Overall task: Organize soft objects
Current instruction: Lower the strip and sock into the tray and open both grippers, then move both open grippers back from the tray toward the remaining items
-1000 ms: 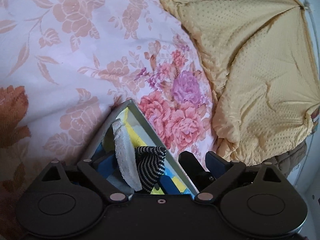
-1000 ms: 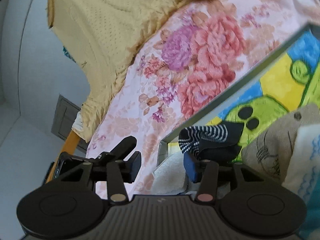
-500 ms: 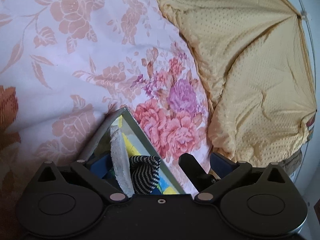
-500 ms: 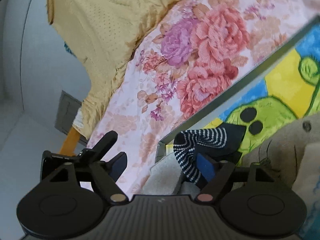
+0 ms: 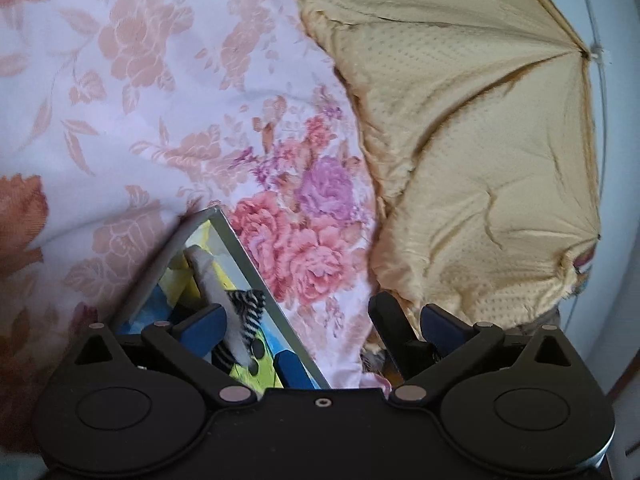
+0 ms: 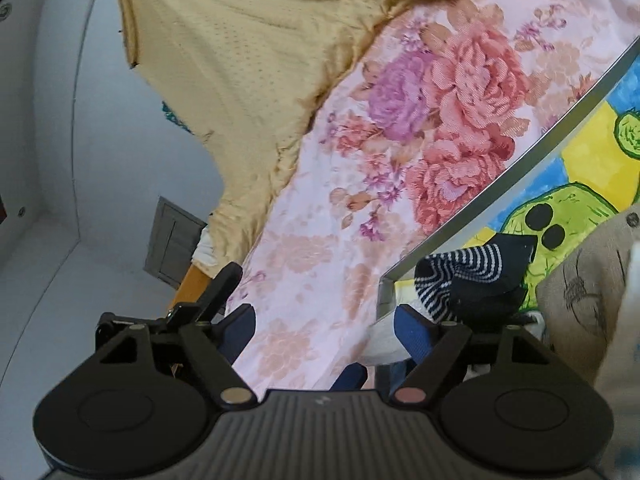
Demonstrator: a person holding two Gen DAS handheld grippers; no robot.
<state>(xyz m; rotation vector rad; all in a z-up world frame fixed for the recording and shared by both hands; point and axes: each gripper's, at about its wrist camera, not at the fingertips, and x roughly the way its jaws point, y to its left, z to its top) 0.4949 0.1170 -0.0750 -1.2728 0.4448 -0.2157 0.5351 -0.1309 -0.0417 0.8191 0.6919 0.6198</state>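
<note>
A grey-rimmed box (image 5: pixel 240 254) with a yellow, blue and green cartoon lining lies on the floral bedsheet (image 5: pixel 140 120). In it are a white cloth (image 5: pixel 212 286) and a black-and-white striped sock (image 5: pixel 246 306). My left gripper (image 5: pixel 316 320) is open, with its left finger inside the box by the cloth and its right finger outside over the sheet. In the right wrist view the box rim (image 6: pixel 500 196) runs diagonally, and the striped sock (image 6: pixel 472 276) lies at the box corner beside a beige cloth (image 6: pixel 592 288). My right gripper (image 6: pixel 324 328) is open and straddles the box corner.
A yellow-gold quilted blanket (image 5: pixel 480 140) covers the bed's far side; it also shows in the right wrist view (image 6: pixel 240 60). A pale wall (image 6: pixel 60 160) and a grey wall panel (image 6: pixel 172 240) lie beyond the bed's edge.
Both grippers have drawn back from the box, so it looks smaller and lower in view. The right gripper has opened wider. The sock and the white cloth stay in the box.
</note>
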